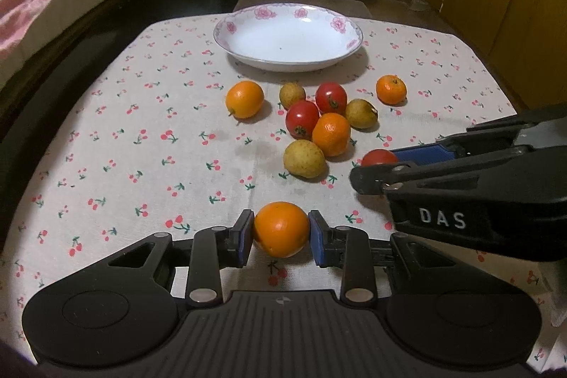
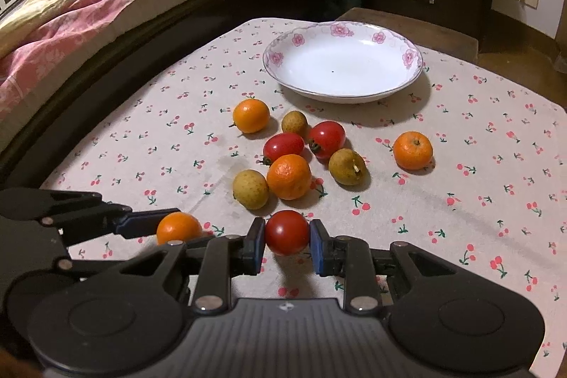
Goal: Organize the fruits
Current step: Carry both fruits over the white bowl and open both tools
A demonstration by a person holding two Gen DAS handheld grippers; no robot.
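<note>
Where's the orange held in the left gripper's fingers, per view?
Left wrist: the held orange sits bottom centre, between the left gripper fingers.
Right wrist: same orange at lower left, partly hidden behind the right gripper.
Shared landmark: the flowered plate beyond the fruit pile.

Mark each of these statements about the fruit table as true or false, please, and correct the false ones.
1. The left gripper holds an orange. True.
2. The right gripper holds a pear. False: its fingers press on a red tomato.
3. The plate has fruit in it. False: it has none in it.
4. The cloth has a cherry print. True.
5. Four tomatoes lie loose on the cloth. False: only two lie loose, and a third is held.
</note>
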